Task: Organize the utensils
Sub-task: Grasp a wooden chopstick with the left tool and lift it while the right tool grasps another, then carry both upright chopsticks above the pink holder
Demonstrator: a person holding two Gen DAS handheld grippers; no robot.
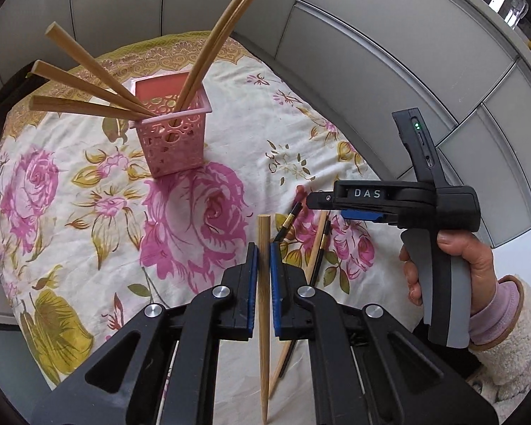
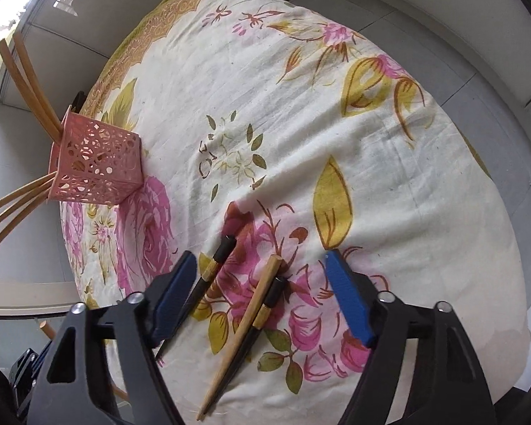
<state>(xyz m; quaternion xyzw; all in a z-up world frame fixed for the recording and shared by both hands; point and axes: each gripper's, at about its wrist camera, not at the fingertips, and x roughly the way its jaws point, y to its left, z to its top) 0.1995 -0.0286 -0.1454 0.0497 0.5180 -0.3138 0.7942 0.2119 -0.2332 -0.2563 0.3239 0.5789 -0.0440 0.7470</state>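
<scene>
A pink perforated basket stands on the floral tablecloth and holds several wooden chopsticks; it also shows in the right wrist view. My left gripper is shut on a wooden chopstick, held above the cloth in front of the basket. My right gripper is open just above a wooden chopstick and two black chopsticks lying on the cloth. The right gripper also shows in the left wrist view.
The round table is covered with a cream cloth with pink roses. Grey cabinet doors stand behind it. The table edge curves close on the right.
</scene>
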